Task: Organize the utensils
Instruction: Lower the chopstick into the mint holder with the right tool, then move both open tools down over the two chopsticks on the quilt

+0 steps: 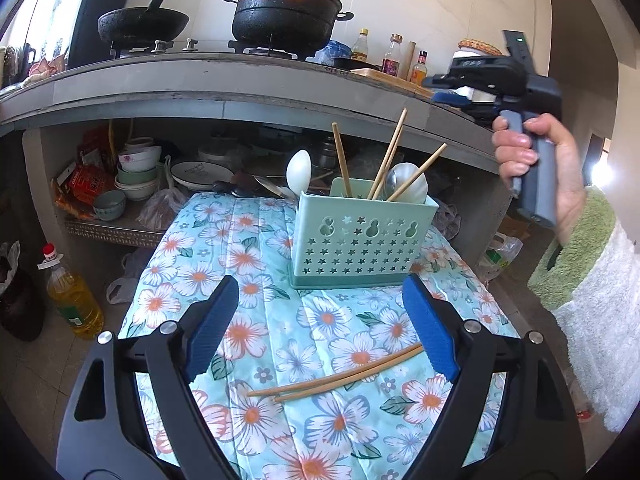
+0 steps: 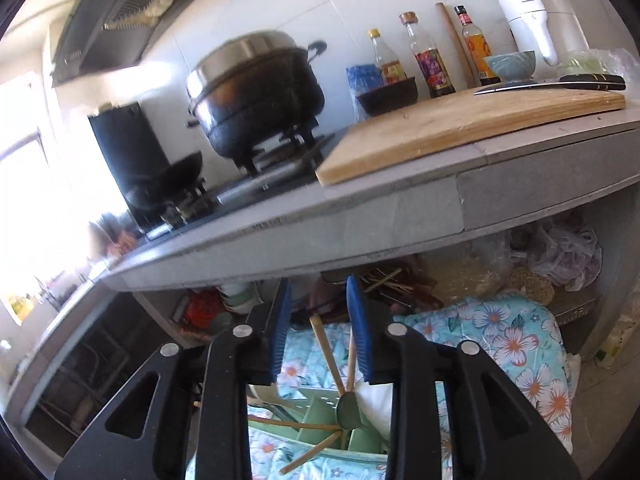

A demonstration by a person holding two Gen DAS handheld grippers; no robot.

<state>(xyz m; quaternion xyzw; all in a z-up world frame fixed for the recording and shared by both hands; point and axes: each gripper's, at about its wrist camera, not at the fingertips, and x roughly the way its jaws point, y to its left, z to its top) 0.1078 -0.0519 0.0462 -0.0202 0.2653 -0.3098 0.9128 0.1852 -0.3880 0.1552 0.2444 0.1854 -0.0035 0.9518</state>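
Observation:
Two wooden chopsticks (image 1: 336, 380) lie side by side on the floral cloth (image 1: 248, 264), between and just under the wide-open fingers of my left gripper (image 1: 320, 300). Behind them stands a mint-green utensil holder (image 1: 360, 240) with several chopsticks (image 1: 342, 160) and two spoons (image 1: 298, 170) sticking out. In the left wrist view a hand (image 1: 560, 176) holds my right gripper high at the right, near the counter edge. My right gripper (image 2: 319, 292) hangs above the holder (image 2: 320, 428). Its blue pads stand partly apart and press on nothing. A chopstick (image 2: 326, 348) in the holder shows below them.
A grey counter (image 1: 240, 92) runs behind, with a black pot (image 1: 286, 12), a wok (image 1: 142, 24), bottles (image 2: 430, 56) and a cutting board (image 2: 460, 128) bearing a knife (image 2: 560, 82). Bowls and plates (image 1: 136, 176) fill the shelf below. An oil bottle (image 1: 74, 296) stands on the floor at left.

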